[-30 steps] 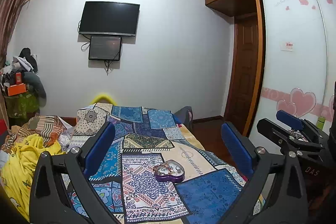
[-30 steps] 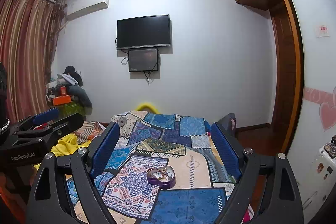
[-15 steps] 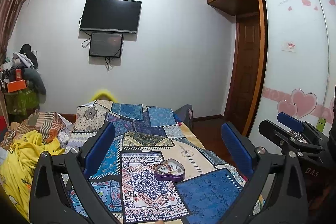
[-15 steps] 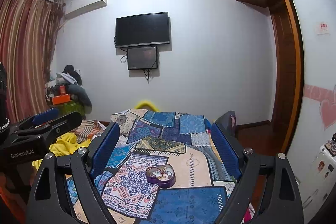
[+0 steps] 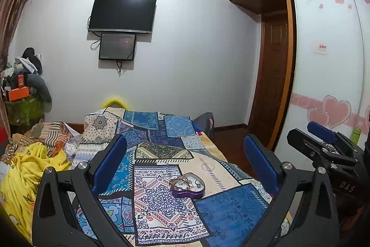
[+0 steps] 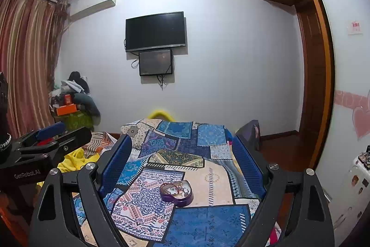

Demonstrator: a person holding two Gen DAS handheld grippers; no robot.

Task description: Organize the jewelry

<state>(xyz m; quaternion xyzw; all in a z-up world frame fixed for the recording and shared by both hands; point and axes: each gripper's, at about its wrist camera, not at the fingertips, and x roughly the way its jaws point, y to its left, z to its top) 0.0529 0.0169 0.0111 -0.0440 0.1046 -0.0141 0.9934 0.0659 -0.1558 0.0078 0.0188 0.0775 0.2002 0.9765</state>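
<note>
Heart-shaped box (image 5: 187,185) sits on the patchwork bedspread (image 5: 161,205), ahead of me, between both sets of fingers. Jewelry (image 6: 177,189) lies inside it. Bedding heap (image 5: 30,168) left of the bedspread; wardrobe (image 5: 328,66) right; television (image 6: 155,31) on the wall behind.

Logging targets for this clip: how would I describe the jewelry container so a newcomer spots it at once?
Start at the bed covered by the blue patchwork bedspread. Near its front end, between the open fingers of both grippers, sits a small purple heart-shaped box, lid off, with jewelry inside. It is the only loose object on the spread.
</note>
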